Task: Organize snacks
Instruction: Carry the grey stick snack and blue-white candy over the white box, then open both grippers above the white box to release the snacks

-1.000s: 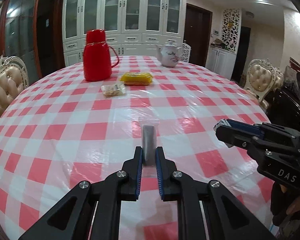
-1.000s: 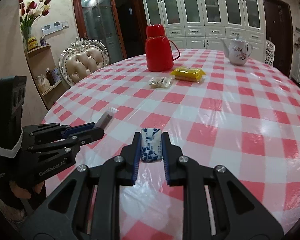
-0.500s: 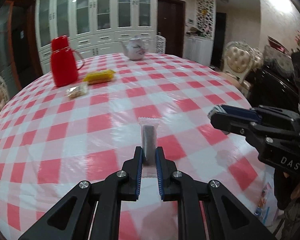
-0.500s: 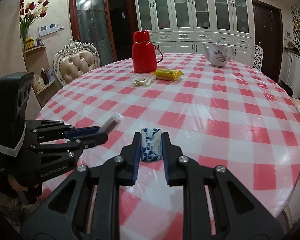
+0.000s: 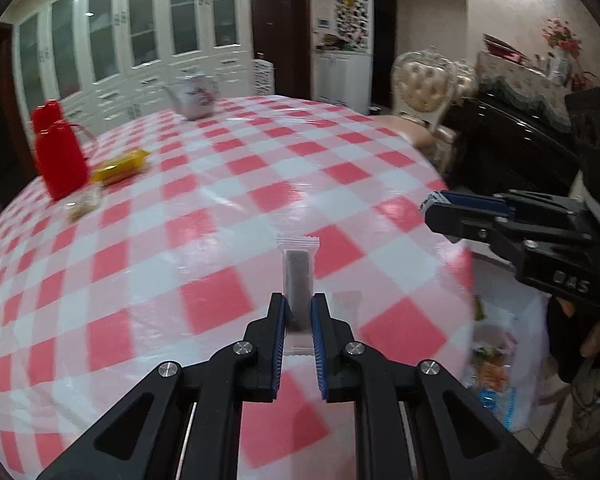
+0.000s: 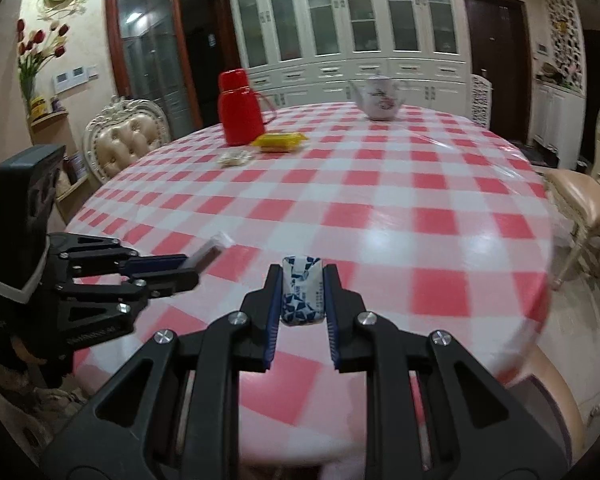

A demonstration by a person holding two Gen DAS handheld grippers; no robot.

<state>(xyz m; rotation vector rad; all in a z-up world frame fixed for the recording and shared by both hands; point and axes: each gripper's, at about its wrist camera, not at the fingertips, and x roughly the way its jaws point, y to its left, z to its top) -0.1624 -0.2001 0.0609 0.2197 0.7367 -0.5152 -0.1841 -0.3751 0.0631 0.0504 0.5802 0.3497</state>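
My left gripper (image 5: 298,308) is shut on a clear-wrapped dark snack bar (image 5: 297,272) and holds it above the round checked table (image 5: 220,184). It also shows in the right wrist view (image 6: 180,268), bar tip sticking out (image 6: 214,246). My right gripper (image 6: 302,292) is shut on a blue-and-white snack packet (image 6: 302,296) above the table's near edge. It appears at the right of the left wrist view (image 5: 440,208). A yellow snack pack (image 6: 279,141) and a small clear snack bag (image 6: 234,157) lie near the far side.
A red thermos (image 6: 239,109) and a white teapot (image 6: 378,100) stand at the table's far side. A white plastic bag with snacks (image 5: 496,360) hangs off the table's right edge. Padded chairs (image 6: 122,142) stand around the table.
Both grippers have swung to the right and pulled back toward the table's right edge, each still holding its snack. The bag beside the table has come into the left wrist view.
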